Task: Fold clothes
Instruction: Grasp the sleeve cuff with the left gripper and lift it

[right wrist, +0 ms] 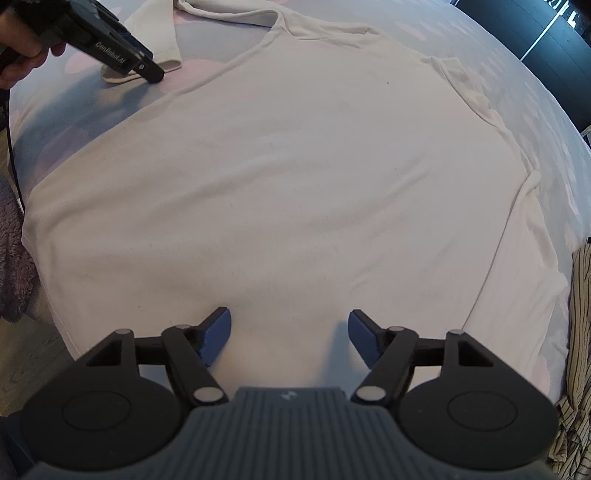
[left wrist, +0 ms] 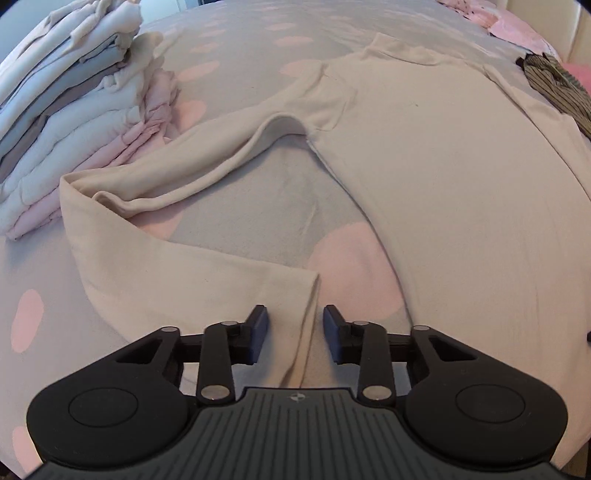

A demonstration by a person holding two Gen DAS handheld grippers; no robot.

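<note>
Bedspread [left wrist: 258, 33] | folded pile [left wrist: 66, 122], striped garment [left wrist: 554, 88] flank shirt [left wrist: 461, 184] | left tongs [left wrist: 294, 323] straddle cuff [left wrist: 295, 295], unclamped | right tongs [right wrist: 289, 325] released

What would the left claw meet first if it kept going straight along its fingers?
Most likely the cuff end of the cream shirt's sleeve, which lies between the left claw's fingers and runs ahead of them. Right under it is the grey bedspread with pink dots. Depth is hard to judge here.
</note>
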